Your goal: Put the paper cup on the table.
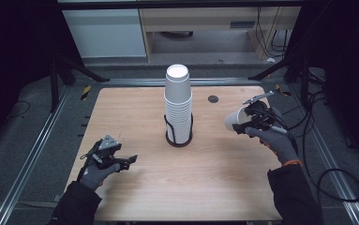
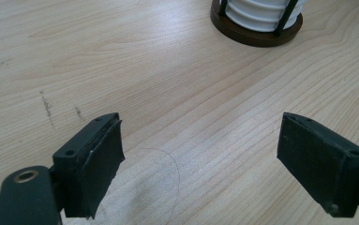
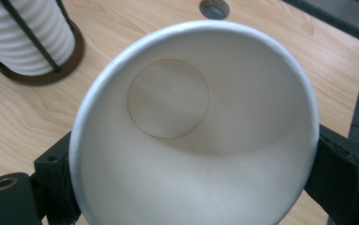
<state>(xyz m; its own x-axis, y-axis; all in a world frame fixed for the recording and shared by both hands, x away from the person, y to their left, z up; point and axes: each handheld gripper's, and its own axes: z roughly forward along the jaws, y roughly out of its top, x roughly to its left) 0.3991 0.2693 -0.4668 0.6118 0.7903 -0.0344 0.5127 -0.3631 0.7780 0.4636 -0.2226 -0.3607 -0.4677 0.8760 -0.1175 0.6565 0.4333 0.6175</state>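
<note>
A tall stack of white paper cups [image 1: 178, 101] stands upside down in a black wire holder [image 1: 179, 139] at the middle of the wooden table [image 1: 205, 187]. To the right of the stack, my right gripper [image 1: 239, 124] is shut on a single white paper cup [image 1: 232, 120], held on its side above the table. In the right gripper view the cup's [image 3: 191, 131] open mouth faces the camera, a black jaw on either side of it. My left gripper [image 1: 126, 162] rests low near the table's front left, open with nothing between its fingers [image 2: 93, 159]. The holder's base [image 2: 257, 35] lies ahead of it.
A small dark grommet [image 1: 213, 99] sits in the table behind the right hand. Black cables [image 1: 336, 183] trail off the right edge. Metal rails [image 1: 32, 154] run along both sides. Bare wood lies in front of the stack.
</note>
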